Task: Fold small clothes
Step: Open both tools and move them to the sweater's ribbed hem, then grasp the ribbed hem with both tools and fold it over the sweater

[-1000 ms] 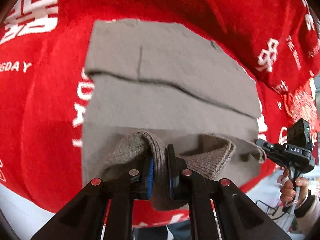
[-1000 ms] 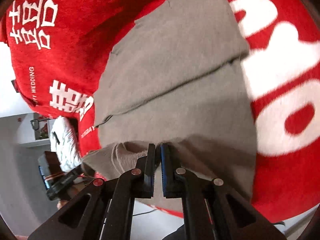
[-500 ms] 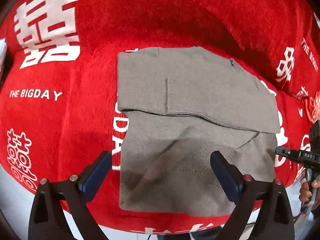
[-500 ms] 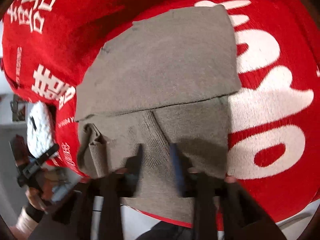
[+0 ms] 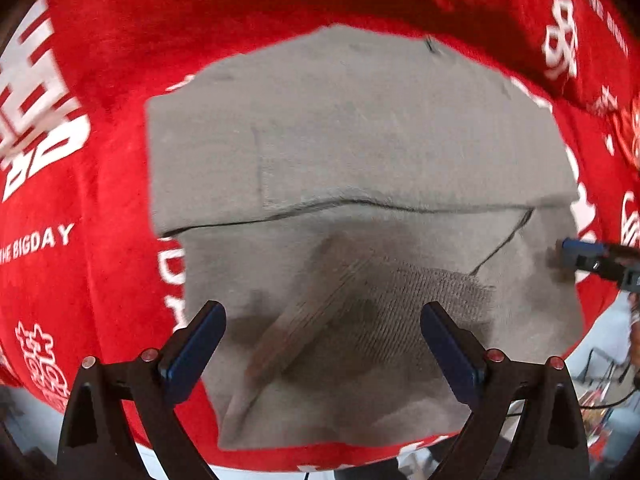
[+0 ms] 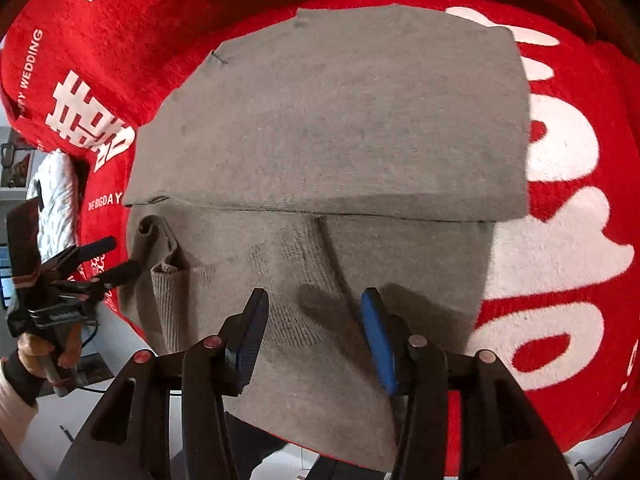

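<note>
- The grey sweater [image 5: 360, 140] lies folded on the red blanket [image 5: 100, 80], just ahead of both grippers; its ribbed cuff [image 6: 172, 300] lies at the near edge
- The left gripper [image 5: 322, 344] is spread wide over the near hem, holding nothing; the right gripper [image 6: 314, 332] is partly open and empty above the sleeve
- The blanket carries white lettering; a white bundle [image 6: 54, 196] lies beyond its edge
- A hand [image 6: 44, 356] grips the left gripper's handle

Red blanket [image 5: 100, 80] with white lettering
</note>
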Action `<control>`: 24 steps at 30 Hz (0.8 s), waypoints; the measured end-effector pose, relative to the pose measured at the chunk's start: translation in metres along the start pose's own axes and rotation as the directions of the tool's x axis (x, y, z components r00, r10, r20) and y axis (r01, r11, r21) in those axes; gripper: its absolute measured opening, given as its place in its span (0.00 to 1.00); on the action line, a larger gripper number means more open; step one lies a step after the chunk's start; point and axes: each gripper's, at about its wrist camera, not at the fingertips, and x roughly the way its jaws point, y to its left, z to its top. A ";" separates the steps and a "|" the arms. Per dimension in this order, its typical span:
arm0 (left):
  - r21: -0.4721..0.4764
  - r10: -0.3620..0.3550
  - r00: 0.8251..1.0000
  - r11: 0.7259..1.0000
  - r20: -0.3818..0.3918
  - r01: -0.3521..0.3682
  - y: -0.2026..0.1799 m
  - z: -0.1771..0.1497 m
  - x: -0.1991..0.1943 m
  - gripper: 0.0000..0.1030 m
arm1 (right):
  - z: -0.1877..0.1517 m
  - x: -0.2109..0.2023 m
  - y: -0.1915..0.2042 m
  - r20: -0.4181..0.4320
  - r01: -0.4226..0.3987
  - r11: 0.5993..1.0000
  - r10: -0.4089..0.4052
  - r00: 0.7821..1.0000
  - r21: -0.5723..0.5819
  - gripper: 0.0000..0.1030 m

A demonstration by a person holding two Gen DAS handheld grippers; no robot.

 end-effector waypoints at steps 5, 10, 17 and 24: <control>0.079 0.014 1.000 0.997 -0.020 -0.012 -0.006 0.001 0.019 0.95 | 0.002 0.011 0.019 0.008 0.086 0.994 -0.086 0.996 -0.059 0.51; 0.114 -0.042 0.996 0.992 -0.073 0.050 -0.001 0.001 0.034 0.63 | -0.007 0.027 0.042 0.012 0.245 0.961 -0.246 0.969 -0.130 0.50; 0.097 -0.140 0.990 0.985 -0.011 0.140 0.018 -0.003 0.008 0.11 | -0.023 0.000 0.069 0.072 0.308 0.937 -0.300 0.951 -0.162 0.09; 0.030 -0.190 0.977 0.982 0.101 0.188 0.053 -0.019 -0.063 0.07 | -0.017 -0.090 0.088 0.238 0.331 0.931 -0.291 0.927 -0.152 0.09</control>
